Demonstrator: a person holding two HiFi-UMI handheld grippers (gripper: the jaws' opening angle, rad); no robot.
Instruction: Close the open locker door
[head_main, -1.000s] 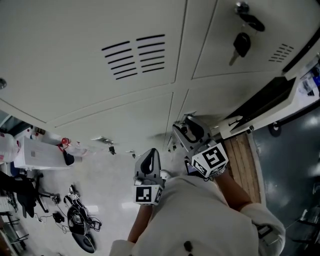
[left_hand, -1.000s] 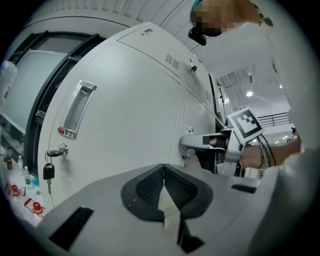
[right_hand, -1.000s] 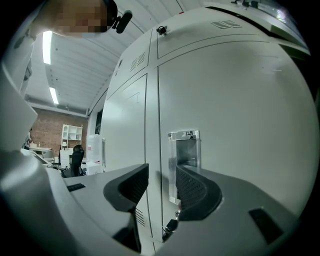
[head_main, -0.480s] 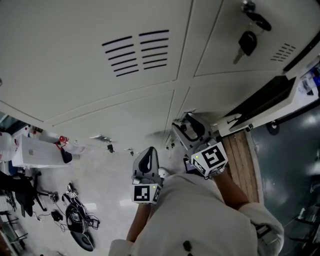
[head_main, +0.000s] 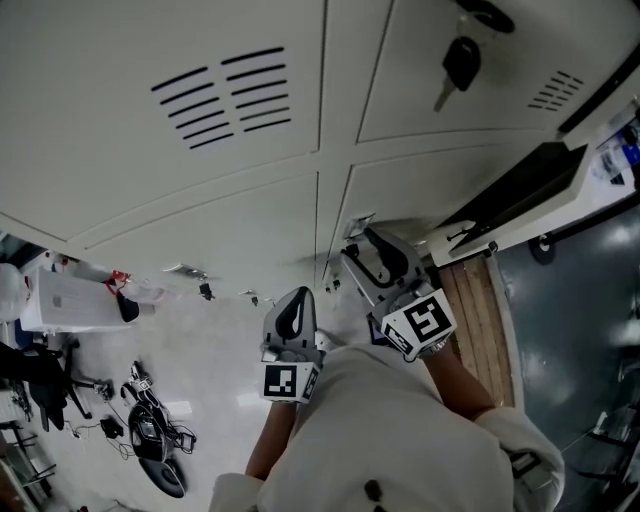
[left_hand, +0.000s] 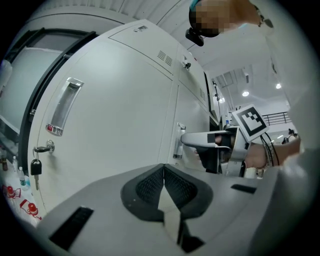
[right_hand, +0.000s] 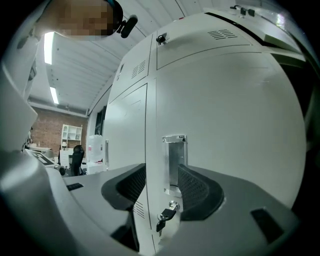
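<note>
Two grippers (head_main: 298, 296) (head_main: 356, 240), two marker cubes (head_main: 289, 383) (head_main: 420, 322), four shut locker doors (head_main: 150, 110) (head_main: 450, 110) (head_main: 220, 230) (head_main: 420, 185)

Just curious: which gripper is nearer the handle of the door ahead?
Right. The right gripper has the handle between its just-opening jaws; the left gripper hangs back, shut.

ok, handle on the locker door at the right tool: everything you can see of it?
The handle is a narrow upright recessed pull, shiny metal by its look, set in the white locker door beside the seam with the neighbouring door. A dark-headed key hangs from the lock just below it. The right tool straddles it: its jaws have just been opening and stand apart, handle between them, pads not pressing on it.
</note>
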